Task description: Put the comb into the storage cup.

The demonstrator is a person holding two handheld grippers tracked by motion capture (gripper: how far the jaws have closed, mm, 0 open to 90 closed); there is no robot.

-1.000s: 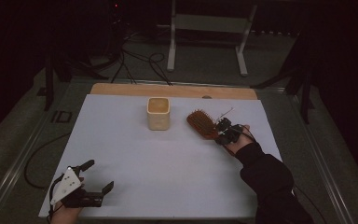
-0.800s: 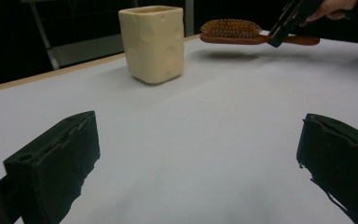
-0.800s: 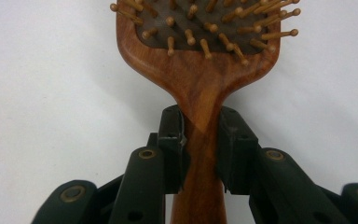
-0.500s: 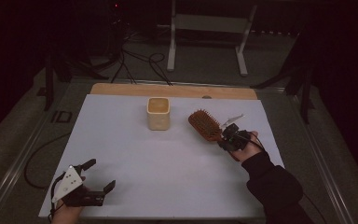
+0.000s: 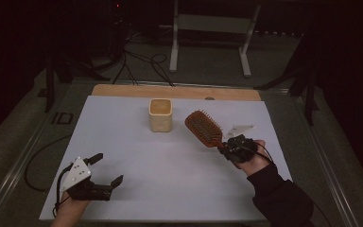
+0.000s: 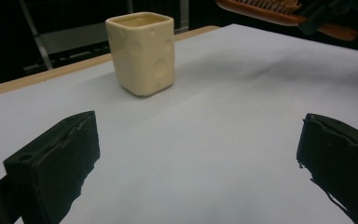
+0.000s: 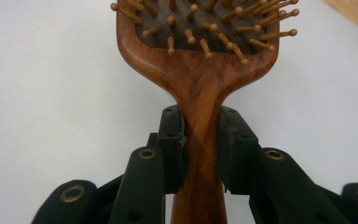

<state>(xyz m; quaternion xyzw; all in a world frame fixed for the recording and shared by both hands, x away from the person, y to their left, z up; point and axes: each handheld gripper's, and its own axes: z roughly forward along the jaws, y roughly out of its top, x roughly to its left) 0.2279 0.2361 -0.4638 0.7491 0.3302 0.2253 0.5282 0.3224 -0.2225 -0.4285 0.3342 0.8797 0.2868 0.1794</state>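
Note:
A brown wooden hairbrush (image 5: 203, 127) with pin bristles is held off the white table by its handle. My right gripper (image 5: 228, 147) is shut on that handle (image 7: 200, 140), with both jaws pressed against its sides, bristles facing up. A cream square ceramic cup (image 5: 160, 115) stands upright at the table's back middle, left of the brush head. It stands ahead in the left gripper view as the cup (image 6: 142, 51), with the brush (image 6: 279, 11) at top right. Near the front left corner my left gripper (image 5: 108, 168) rests open, nothing between its jaws.
The white sheet (image 5: 170, 165) covers the table, with a wooden strip (image 5: 123, 91) along the far edge. A white stand (image 5: 212, 28) and cables (image 5: 142, 61) lie on the floor beyond. A cable (image 5: 33, 161) trails off the left side.
My right gripper has drawn the hairbrush toward the near right and lifted it, away from the cup. The left gripper has stayed in place.

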